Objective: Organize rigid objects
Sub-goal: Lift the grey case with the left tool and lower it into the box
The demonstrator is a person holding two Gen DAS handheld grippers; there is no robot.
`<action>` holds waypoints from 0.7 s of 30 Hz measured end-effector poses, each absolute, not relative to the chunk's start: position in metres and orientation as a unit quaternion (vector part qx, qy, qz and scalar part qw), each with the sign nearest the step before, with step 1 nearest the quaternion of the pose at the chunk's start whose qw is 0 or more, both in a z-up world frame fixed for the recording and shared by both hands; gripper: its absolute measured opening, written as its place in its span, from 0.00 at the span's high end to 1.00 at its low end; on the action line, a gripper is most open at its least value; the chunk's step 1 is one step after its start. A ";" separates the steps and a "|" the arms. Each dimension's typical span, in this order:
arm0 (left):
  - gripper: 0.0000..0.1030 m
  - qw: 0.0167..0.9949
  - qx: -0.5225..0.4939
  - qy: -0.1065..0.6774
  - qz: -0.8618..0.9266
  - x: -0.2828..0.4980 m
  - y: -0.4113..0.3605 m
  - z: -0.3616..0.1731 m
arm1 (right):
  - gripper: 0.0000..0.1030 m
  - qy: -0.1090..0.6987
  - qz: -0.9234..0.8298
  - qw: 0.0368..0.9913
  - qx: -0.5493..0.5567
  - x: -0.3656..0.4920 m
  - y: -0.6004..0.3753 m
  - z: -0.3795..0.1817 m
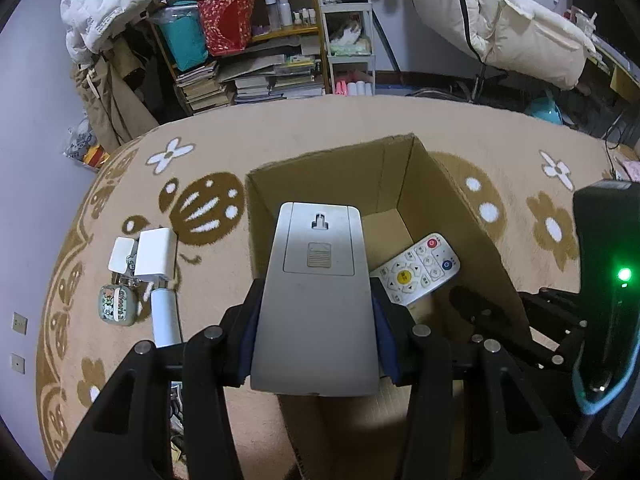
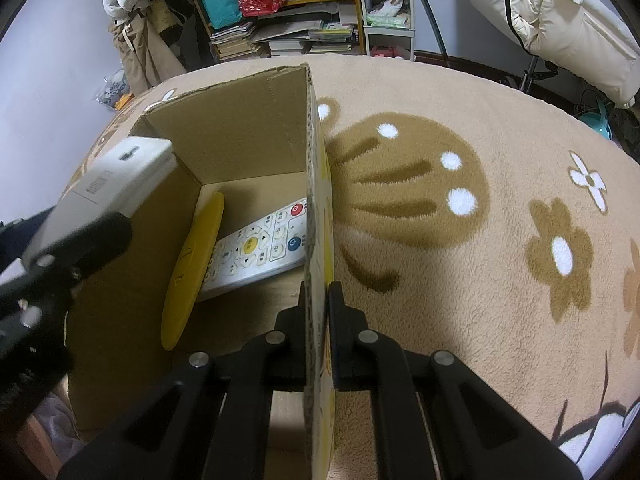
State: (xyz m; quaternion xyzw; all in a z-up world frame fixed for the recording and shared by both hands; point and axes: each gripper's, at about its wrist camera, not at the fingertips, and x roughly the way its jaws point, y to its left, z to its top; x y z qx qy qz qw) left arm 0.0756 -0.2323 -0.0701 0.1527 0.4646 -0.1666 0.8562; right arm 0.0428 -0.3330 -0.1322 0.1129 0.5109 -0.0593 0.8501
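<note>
My left gripper [image 1: 316,316] is shut on a grey remote [image 1: 316,300], held back side up above the open cardboard box [image 1: 404,176]; the same grey remote [image 2: 108,188] pokes over the box's left side in the right wrist view. Inside the box lies a white remote [image 1: 416,268] with a yellow centre button, seen again as the white remote [image 2: 260,248] beside a yellow disc [image 2: 192,272] leaning on the left wall. My right gripper [image 2: 318,292] is shut on the box's right wall [image 2: 314,184], one finger inside and one outside.
On the beige flower-patterned rug [image 1: 340,120], left of the box, lie two white chargers [image 1: 156,256], a white tube [image 1: 165,316] and a small patterned case [image 1: 117,304]. A cluttered bookshelf [image 1: 248,40], hanging coats and a white trolley stand beyond the rug.
</note>
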 end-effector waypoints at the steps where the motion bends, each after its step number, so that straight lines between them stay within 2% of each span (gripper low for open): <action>1: 0.54 0.855 0.155 0.466 -0.165 0.076 -0.234 -0.072 | 0.92 0.511 -0.059 0.850 0.113 0.043 -0.333 -0.132; 10: 0.55 0.850 0.159 0.477 -0.159 0.079 -0.237 -0.085 | 0.92 0.511 -0.058 0.850 0.116 0.043 -0.329 -0.134; 19: 0.54 0.852 0.141 0.476 -0.167 0.078 -0.229 -0.073 | 0.92 0.511 -0.058 0.850 0.117 0.042 -0.329 -0.135; 21: 0.45 0.860 0.152 0.461 -0.157 0.076 -0.230 -0.066 | 0.92 0.511 -0.058 0.850 0.117 0.042 -0.329 -0.134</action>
